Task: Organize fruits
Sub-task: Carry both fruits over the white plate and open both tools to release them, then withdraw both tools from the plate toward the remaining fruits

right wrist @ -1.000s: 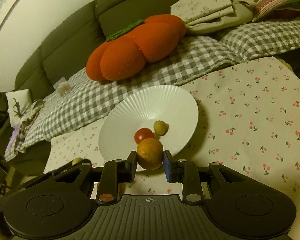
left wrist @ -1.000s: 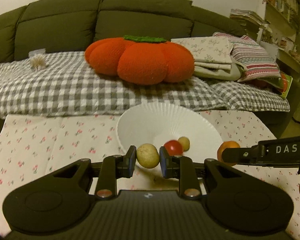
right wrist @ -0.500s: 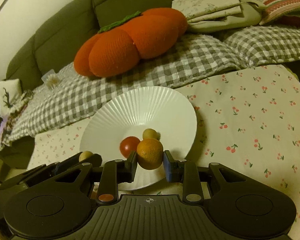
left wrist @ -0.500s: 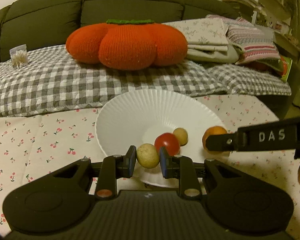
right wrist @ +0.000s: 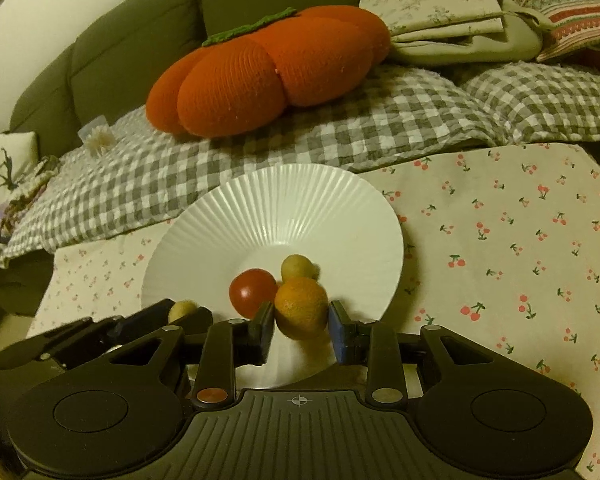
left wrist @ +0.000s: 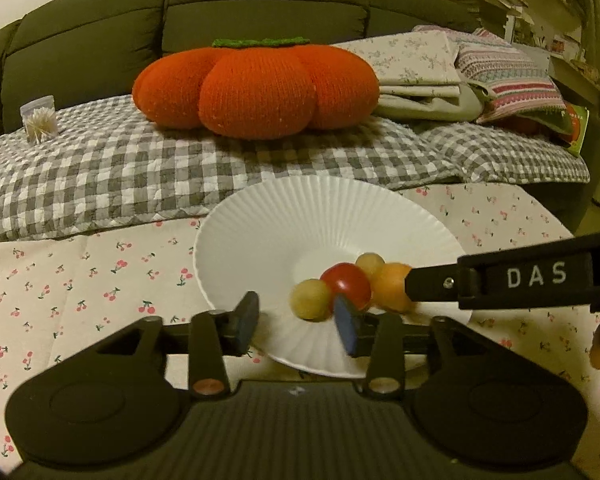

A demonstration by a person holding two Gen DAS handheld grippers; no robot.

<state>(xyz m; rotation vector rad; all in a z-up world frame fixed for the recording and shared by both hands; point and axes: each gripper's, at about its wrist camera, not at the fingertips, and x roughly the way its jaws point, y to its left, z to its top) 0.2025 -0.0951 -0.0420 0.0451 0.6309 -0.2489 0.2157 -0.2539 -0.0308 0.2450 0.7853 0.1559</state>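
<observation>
Both grippers, left gripper point(left wrist: 296, 322) and right gripper point(right wrist: 300, 330), have just been opening, releasing the yellow fruit point(left wrist: 311, 300) and orange point(right wrist: 301, 307) at the plate's point(right wrist: 292, 208) six o'clock rim.

Place: we are in a home living room.
Seating: we see a dark green sofa point(left wrist: 260, 12) under a checked quilt point(left wrist: 140, 176).
Soft goods: a pumpkin cushion point(left wrist: 256, 88), folded linens point(left wrist: 420, 80).
Right edge: bookshelves point(left wrist: 556, 4).

Close wrist views, shared plate point(left wrist: 284, 220)
</observation>
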